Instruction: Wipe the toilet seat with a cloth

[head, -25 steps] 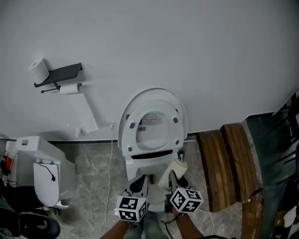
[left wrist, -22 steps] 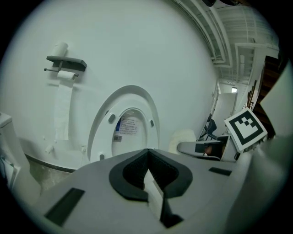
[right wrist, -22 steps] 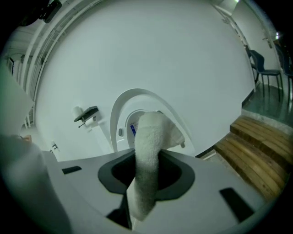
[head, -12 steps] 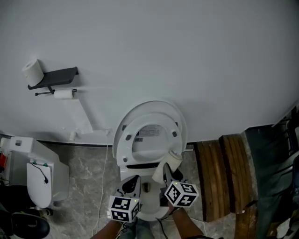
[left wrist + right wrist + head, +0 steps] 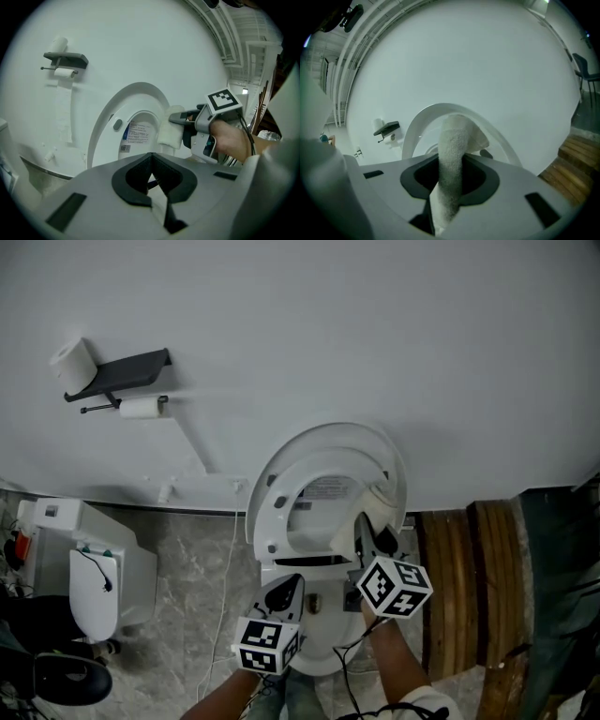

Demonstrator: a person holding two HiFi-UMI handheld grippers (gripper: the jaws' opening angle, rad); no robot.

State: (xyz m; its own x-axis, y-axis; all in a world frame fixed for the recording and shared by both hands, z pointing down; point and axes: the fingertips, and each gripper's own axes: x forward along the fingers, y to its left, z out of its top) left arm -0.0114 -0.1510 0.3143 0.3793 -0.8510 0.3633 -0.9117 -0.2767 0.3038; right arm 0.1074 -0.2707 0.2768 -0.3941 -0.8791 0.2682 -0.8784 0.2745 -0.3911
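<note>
Low at left, the grey left gripper (image 5: 284, 592) hangs closed and empty. Rightward, the grey right gripper (image 5: 373, 538) clamps a folded white terry cloth (image 5: 380, 502) at the right rim of the raised white oval toilet seat (image 5: 270, 521). Best to press the cloth flat and follow the ring's curve.

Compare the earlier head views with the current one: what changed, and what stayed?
The right gripper, shut on the cloth, rose from the bowl's edge up the right side of the raised seat. The left gripper stayed shut and empty, low over the bowl; the seat stayed up.
</note>
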